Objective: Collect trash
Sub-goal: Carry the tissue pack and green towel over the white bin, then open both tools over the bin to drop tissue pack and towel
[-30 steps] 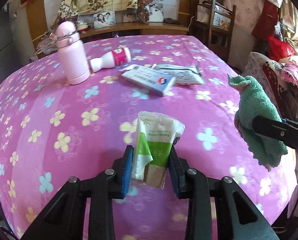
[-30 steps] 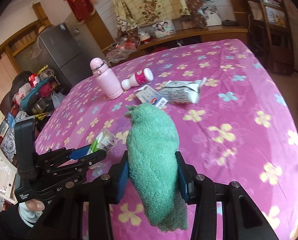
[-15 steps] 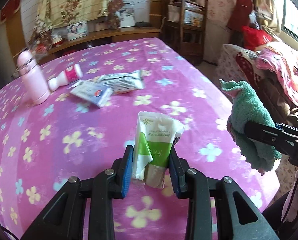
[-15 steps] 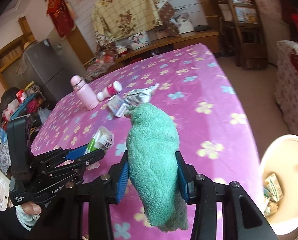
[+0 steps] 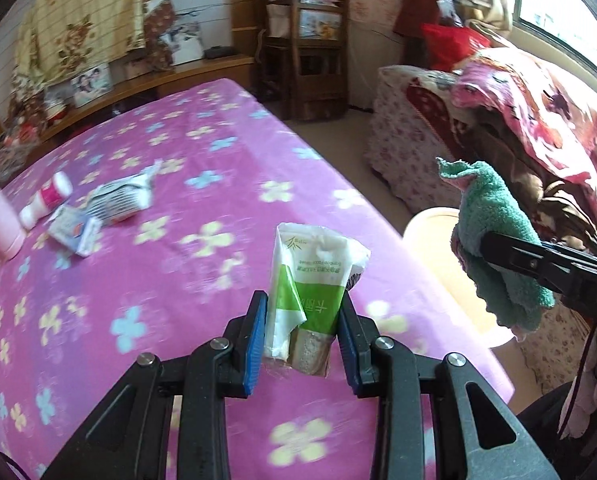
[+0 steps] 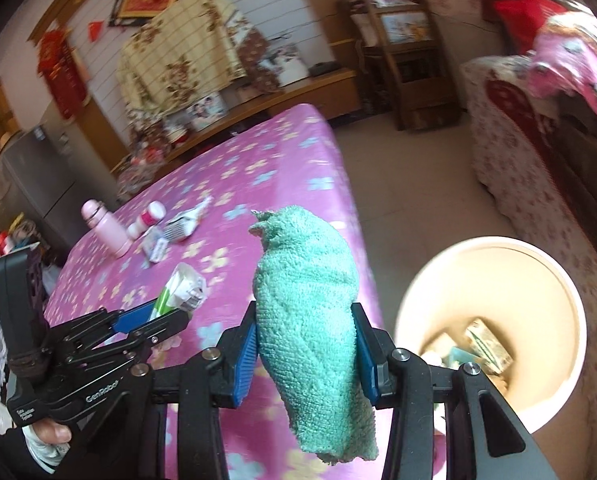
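Left gripper (image 5: 302,338) angled downward over the near right part of the table (image 5: 202,184), jaws narrow and clamped on a green-and-white tissue packet (image 5: 312,280); packet stands upright between the blue pads, top sticking well above the fingertips, lifted clear of the purple flowered tablecloth. Right gripper (image 6: 304,350) also tilted down, out past the table's right edge, jaws pinching a rolled green towel (image 6: 306,304); towel upright, lower end hanging below the pads, top corner flopped over. In the right wrist view the left gripper (image 6: 170,316) sits left of the towel, above the table, with part of the person's hand (image 6: 52,436) gripping its handle at the lower left corner. Cream trash bin (image 6: 538,272) on the floor just off the table's right edge, right of and below the towel; some wrappers and a small carton visible at its bottom. From the left wrist view the bin (image 5: 430,224) shows partly behind the towel (image 5: 494,236). Far left on the table, well apart from both grippers: pink bottle (image 6: 106,228) standing, small white bottle with pink label (image 5: 46,200) lying beside it, silver wrapper (image 5: 122,198) and a flat blue-and-white box (image 5: 74,230) touching each other. Background blurred.
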`<action>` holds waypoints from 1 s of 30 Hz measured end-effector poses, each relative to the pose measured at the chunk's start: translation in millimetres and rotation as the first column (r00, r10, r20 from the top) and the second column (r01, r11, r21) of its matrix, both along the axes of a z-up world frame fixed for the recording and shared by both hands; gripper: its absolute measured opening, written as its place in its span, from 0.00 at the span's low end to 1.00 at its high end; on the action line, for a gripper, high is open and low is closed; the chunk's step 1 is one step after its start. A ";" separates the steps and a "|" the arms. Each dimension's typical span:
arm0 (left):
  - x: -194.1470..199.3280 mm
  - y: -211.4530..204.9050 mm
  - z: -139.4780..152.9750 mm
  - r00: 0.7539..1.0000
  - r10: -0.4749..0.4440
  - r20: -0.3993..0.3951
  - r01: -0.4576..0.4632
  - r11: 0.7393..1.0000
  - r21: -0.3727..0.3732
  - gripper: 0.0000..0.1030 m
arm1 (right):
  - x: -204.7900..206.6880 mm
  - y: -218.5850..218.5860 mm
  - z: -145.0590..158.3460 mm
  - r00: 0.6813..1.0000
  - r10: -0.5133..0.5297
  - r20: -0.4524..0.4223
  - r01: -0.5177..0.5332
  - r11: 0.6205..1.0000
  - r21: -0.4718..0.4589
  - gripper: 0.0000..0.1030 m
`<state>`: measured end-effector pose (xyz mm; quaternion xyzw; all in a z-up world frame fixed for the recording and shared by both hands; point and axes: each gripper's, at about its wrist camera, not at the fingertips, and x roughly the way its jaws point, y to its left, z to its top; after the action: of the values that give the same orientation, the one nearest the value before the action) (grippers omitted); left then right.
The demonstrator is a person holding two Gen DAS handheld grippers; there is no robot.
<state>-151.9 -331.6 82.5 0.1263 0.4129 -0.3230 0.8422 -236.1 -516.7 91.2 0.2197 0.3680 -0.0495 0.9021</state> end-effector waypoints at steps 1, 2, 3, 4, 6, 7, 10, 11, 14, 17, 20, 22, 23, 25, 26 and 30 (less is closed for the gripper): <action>-2.3 -8.9 -0.8 1.000 -0.016 -0.005 0.016 1.000 -0.003 0.34 | -3.0 -8.2 -2.1 1.000 -0.019 -0.007 0.019 1.000 0.000 0.44; -3.5 -14.9 -1.4 1.000 -0.025 -0.008 0.025 1.000 -0.004 0.34 | -5.3 -14.4 -3.9 0.999 -0.035 -0.015 0.035 0.999 -0.001 0.44; -5.4 -23.9 -1.9 0.999 -0.039 -0.012 0.039 0.999 -0.005 0.34 | -7.9 -21.4 -5.6 0.998 -0.054 -0.023 0.054 0.999 0.000 0.44; -7.0 -29.5 -2.1 0.999 -0.048 -0.014 0.048 0.999 -0.006 0.34 | -10.2 -28.4 -7.3 0.997 -0.072 -0.029 0.073 0.997 0.006 0.44; -10.2 -43.3 -2.9 0.997 -0.071 -0.025 0.071 0.997 -0.010 0.34 | -14.5 -42.2 -10.3 0.994 -0.105 -0.038 0.105 0.994 0.020 0.44; -11.0 -49.7 -3.4 0.996 -0.080 -0.030 0.080 0.997 -0.012 0.34 | -16.1 -48.1 -11.7 0.992 -0.121 -0.043 0.122 0.992 0.023 0.44; -14.2 -68.9 -6.2 0.993 -0.105 -0.046 0.104 0.994 -0.014 0.34 | -20.4 -64.5 -16.3 0.985 -0.163 -0.059 0.165 0.986 0.031 0.44; -14.9 -74.3 -7.5 0.993 -0.110 -0.051 0.110 0.994 -0.013 0.34 | -22.0 -70.1 -18.5 0.982 -0.177 -0.065 0.180 0.983 0.032 0.44; -16.8 -89.8 -13.0 0.990 -0.128 -0.068 0.127 0.992 -0.008 0.34 | -29.8 -86.5 -25.2 0.973 -0.217 -0.079 0.221 0.974 0.041 0.44; -20.2 -102.2 -18.4 0.987 -0.141 -0.076 0.142 0.990 0.003 0.34 | -33.8 -98.4 -33.4 0.964 -0.252 -0.090 0.257 0.965 0.051 0.44; -20.7 -114.8 -23.1 0.985 -0.150 -0.089 0.152 0.988 0.005 0.34 | -35.5 -107.6 -41.0 0.954 -0.281 -0.104 0.288 0.956 0.059 0.44; -20.3 -122.2 -26.3 0.983 -0.154 -0.100 0.155 0.988 0.003 0.34 | -38.4 -114.5 -45.1 0.948 -0.297 -0.112 0.305 0.950 0.067 0.44; -19.8 -125.6 -27.8 0.982 -0.157 -0.105 0.158 0.987 0.002 0.34 | -40.1 -117.3 -46.5 0.945 -0.306 -0.115 0.314 0.947 0.068 0.44; -19.6 -131.4 -30.2 0.981 -0.160 -0.112 0.161 0.987 0.004 0.34 | -43.2 -123.0 -48.0 0.940 -0.322 -0.116 0.331 0.941 0.071 0.45; -19.7 -134.0 -31.5 0.980 -0.161 -0.115 0.163 0.987 0.004 0.34 | -44.2 -124.8 -48.9 0.938 -0.327 -0.117 0.337 0.939 0.074 0.46; -21.3 -144.9 -36.4 0.976 -0.176 -0.128 0.178 0.984 -0.001 0.34 | -44.4 -128.9 -53.9 0.930 -0.342 -0.132 0.354 0.931 0.084 0.46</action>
<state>-173.1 -476.5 46.1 0.1460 0.4549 -0.4019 0.7812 -280.4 -645.6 37.3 0.3261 0.3769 -0.2015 0.8432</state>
